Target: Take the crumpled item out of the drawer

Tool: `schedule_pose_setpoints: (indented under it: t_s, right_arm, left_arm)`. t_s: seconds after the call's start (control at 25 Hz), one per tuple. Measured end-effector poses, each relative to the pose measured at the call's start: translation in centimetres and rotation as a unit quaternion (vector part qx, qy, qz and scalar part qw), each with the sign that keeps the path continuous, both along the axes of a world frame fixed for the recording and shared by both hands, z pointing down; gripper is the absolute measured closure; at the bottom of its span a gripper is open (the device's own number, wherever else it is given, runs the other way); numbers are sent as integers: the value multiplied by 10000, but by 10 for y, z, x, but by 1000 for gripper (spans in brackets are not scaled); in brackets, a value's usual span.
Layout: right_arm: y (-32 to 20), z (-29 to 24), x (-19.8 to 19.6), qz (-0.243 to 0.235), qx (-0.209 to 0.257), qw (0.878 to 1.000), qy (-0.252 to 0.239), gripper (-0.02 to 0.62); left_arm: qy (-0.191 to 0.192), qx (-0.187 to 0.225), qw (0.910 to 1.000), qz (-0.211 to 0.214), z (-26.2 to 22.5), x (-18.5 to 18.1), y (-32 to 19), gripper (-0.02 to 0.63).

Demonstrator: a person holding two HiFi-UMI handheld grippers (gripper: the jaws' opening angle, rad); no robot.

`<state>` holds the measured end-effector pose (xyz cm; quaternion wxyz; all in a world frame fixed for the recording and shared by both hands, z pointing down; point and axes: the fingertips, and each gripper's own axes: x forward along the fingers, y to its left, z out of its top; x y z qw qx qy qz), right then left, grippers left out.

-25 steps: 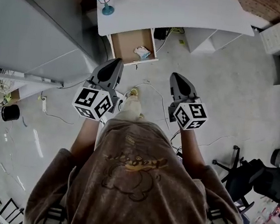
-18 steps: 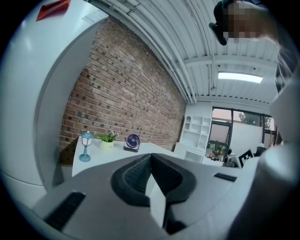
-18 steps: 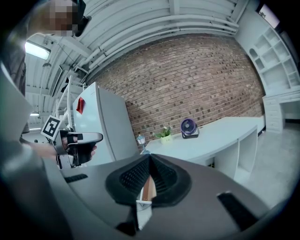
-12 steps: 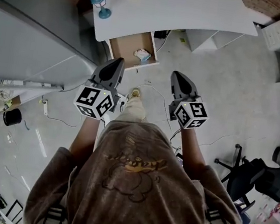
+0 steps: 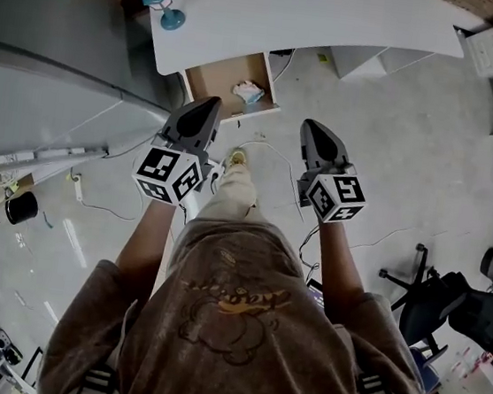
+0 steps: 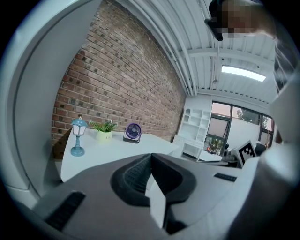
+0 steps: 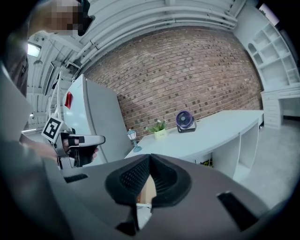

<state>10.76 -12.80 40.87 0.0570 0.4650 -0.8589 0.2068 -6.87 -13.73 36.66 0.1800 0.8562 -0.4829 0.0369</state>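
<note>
An open drawer (image 5: 215, 78) with a brown inside sticks out from under the white desk (image 5: 339, 20). A pale crumpled item (image 5: 248, 92) lies in the drawer's right part. My left gripper (image 5: 209, 105) hangs in the air just short of the drawer's front, jaws closed together and empty. My right gripper (image 5: 313, 128) is level with it, further right over the floor, also shut and empty. In the left gripper view the shut left gripper (image 6: 151, 157) points over the desk top. The right gripper (image 7: 149, 159) faces the desk too.
A blue lamp (image 5: 163, 5) stands on the desk's left end; a plant pot (image 6: 104, 131) and a purple fan (image 6: 133, 132) stand further back. A tall grey cabinet (image 5: 58, 61) rises at left. Cables (image 5: 273, 161) trail on the floor. An office chair (image 5: 447, 305) stands at right.
The desk and drawer have slid slightly up and left in the head view. Both grippers stay shut and side by side.
</note>
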Motion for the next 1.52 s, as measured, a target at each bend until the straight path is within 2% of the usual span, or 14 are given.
schedule_pose_setpoints:
  t_s: [0.84, 1.52]
  right_arm:
    - [-68, 113, -21, -187, -436, 9988, 153, 598]
    - [-93, 185, -27, -214, -680, 9973, 181, 598]
  left_arm:
    - [-223, -539, 9979, 266, 134, 2, -69, 598]
    - [-319, -822, 9954, 365, 215, 4, -95, 598]
